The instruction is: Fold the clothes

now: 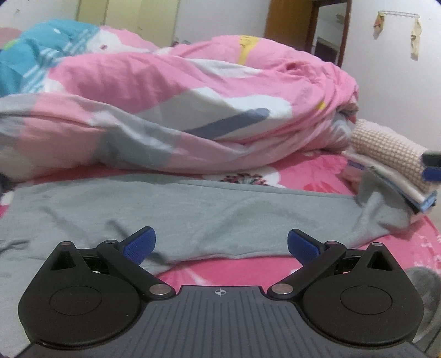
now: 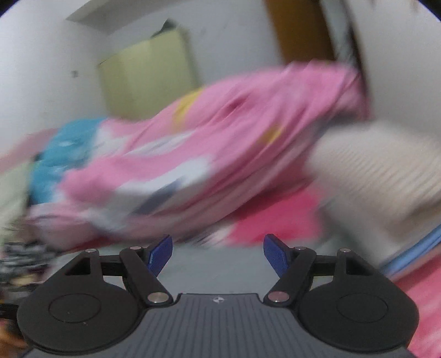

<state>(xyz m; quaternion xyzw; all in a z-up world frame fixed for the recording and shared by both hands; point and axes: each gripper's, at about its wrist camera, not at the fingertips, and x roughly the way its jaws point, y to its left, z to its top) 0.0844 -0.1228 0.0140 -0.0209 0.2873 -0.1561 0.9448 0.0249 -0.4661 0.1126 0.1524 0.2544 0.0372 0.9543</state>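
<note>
A grey garment (image 1: 193,209) lies spread flat across the pink bed sheet (image 1: 226,270). My left gripper (image 1: 222,243) is open and empty, low over the garment's near edge. In the blurred right wrist view, my right gripper (image 2: 217,254) is open and empty, with grey cloth (image 2: 217,272) just beyond its fingertips. The tip of the right gripper (image 1: 431,168) shows at the far right of the left wrist view, beside the folded stack (image 1: 391,165).
A bunched pink, white and blue quilt (image 1: 171,110) fills the back of the bed. A stack of folded clothes with a cream knit on top (image 2: 380,170) sits at the right. A wardrobe (image 2: 146,82) and a door (image 1: 306,24) stand behind.
</note>
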